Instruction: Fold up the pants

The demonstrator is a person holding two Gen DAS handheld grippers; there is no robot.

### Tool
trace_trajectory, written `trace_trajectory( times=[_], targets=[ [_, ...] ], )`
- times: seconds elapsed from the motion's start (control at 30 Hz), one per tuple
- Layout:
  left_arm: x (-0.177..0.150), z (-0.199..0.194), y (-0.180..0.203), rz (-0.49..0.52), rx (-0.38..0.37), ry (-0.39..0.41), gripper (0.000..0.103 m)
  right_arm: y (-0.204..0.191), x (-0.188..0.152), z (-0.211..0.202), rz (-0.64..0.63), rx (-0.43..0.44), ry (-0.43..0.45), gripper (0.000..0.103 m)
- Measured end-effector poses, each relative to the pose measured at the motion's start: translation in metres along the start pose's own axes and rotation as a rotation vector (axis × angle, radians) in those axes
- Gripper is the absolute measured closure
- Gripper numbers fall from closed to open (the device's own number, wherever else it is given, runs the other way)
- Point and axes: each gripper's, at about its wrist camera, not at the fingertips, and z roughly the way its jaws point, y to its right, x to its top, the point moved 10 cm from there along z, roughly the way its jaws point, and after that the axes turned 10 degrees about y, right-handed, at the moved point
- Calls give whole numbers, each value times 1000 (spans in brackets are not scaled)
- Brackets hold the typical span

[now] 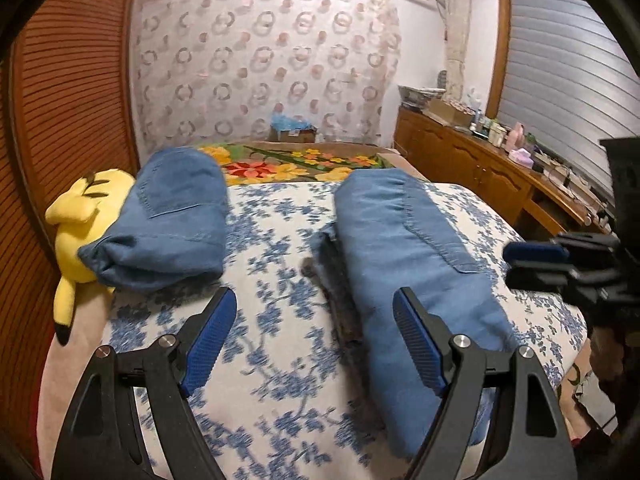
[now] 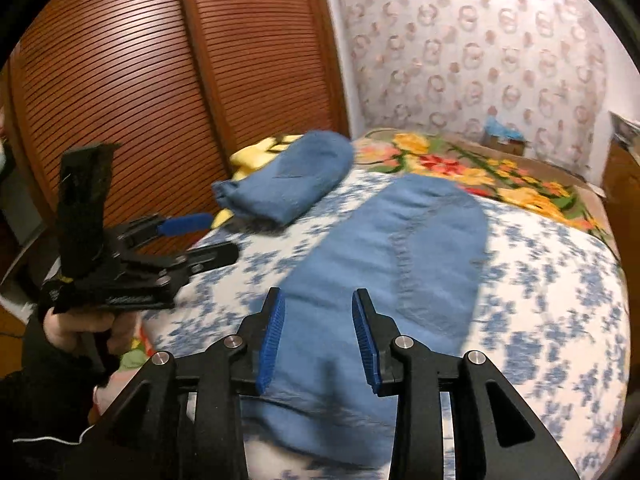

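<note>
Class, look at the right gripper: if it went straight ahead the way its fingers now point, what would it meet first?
Most likely the long blue pants lying on the floral bedspread. The open right gripper points along them, with denim showing between its fingers. Its height above the cloth is unclear, so it might skim over them.

Evenly lit indoors, soft and fairly bright, seemingly from overhead, with no hard glare anywhere. Faint, diffuse shadows only: a dark smudge under the nearer pants (image 1: pixel 416 280) in the left wrist view, soft grey under the folded pants (image 1: pixel 168 216) against the bedspread (image 1: pixel 280 320). Strong fisheye bending throughout, with the louvred doors (image 2: pixel 120 100) bowed into curves and black vignette filling every corner. Noticeable motion blur in both views, heaviest in the right wrist view, where the floral print of the bedspread smears into streaks. Sharp by contrast: the left gripper (image 1: pixel 314 344) and right gripper (image 2: pixel 318 338), crisp down to the ribbed blue pads. Slightly soft, compressed detail on the far patterned curtain (image 1: pixel 264 60).
</note>
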Motion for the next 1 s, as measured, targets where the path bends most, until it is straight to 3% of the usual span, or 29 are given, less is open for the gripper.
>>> trace_trajectory(
  times=[0.27, 0.63, 1.0],
  targets=[
    [10, 38, 17, 46, -17, -34, 22, 49, -8, 29, 8, -113, -30, 60],
    [25, 89, 27, 75, -28, -88, 22, 95, 16, 72, 56, -138, -44, 58],
    [40, 131, 12, 54, -18, -141, 22, 117, 20, 135, 122, -19, -88, 58]
  ],
)
